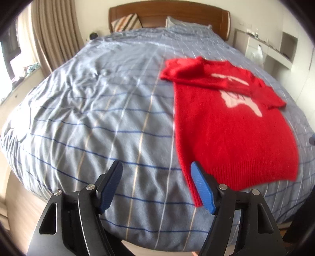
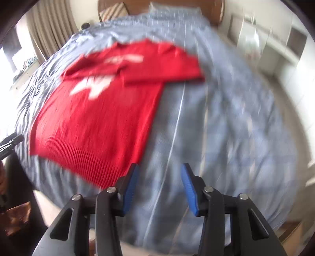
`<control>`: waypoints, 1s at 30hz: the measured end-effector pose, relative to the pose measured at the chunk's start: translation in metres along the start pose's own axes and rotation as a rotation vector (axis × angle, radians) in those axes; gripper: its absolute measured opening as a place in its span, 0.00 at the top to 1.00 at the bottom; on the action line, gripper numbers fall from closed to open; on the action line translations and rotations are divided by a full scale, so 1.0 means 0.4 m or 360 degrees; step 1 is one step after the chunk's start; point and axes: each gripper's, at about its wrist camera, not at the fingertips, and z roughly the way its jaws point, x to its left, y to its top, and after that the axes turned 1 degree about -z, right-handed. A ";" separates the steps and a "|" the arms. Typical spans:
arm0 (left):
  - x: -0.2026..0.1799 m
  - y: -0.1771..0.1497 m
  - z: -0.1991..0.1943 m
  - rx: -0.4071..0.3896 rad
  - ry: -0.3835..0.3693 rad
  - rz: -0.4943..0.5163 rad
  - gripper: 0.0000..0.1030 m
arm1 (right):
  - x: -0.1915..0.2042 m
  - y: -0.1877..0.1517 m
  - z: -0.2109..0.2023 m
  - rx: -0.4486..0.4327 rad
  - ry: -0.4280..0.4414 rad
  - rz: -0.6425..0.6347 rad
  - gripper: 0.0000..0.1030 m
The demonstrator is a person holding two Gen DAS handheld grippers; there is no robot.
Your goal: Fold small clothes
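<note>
A red knitted sweater with a white print lies flat on the bed, its ribbed hem toward me and its sleeves folded across the chest. My left gripper hovers open just left of the hem's near-left corner, nothing between its blue pads. The right wrist view is blurred; there the sweater lies to the left. My right gripper stands open beside the hem's near-right corner, holding nothing.
The bed has a grey-blue checked cover and a wooden headboard with pillows. Curtains and a window sill are at the left, white shelving at the right. The other gripper shows at the right view's left edge.
</note>
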 end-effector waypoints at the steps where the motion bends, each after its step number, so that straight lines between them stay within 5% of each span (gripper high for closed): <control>1: 0.003 0.012 -0.001 -0.0041 0.0024 -0.0025 0.25 | 0.012 0.043 0.006 -0.0067 0.0001 -0.0059 0.48; 5: 0.005 0.039 0.013 -0.0071 0.0067 -0.0146 0.25 | 0.101 0.196 0.130 -0.0165 0.0183 -0.0296 0.39; 11: 0.025 0.014 -0.003 -0.0066 0.0101 -0.0170 0.24 | 0.186 0.275 0.372 -0.0020 0.0235 -0.0356 0.40; 12: 0.032 0.008 0.003 -0.0047 0.0115 -0.0169 0.24 | 0.169 0.279 0.382 -0.0031 0.0254 -0.0296 0.44; 13: 0.041 0.003 0.009 -0.0028 0.0130 -0.0174 0.24 | 0.147 0.283 0.377 -0.0052 0.0232 -0.0227 0.69; 15: 0.060 -0.008 0.013 -0.0010 0.0151 -0.0204 0.24 | 0.054 0.290 0.338 -0.0122 0.0276 0.0012 0.92; 19: 0.092 -0.020 0.029 0.0012 0.0146 -0.0304 0.24 | -0.211 0.260 0.214 -0.0297 0.0161 0.0433 0.92; 24: 0.086 -0.028 0.045 0.0027 0.0134 -0.0350 0.24 | -0.522 0.139 0.116 -0.0311 -0.0054 0.0814 0.92; 30: 0.053 -0.035 0.042 0.0051 0.0143 -0.0301 0.24 | -0.702 -0.026 0.114 -0.0235 -0.0083 0.1138 0.92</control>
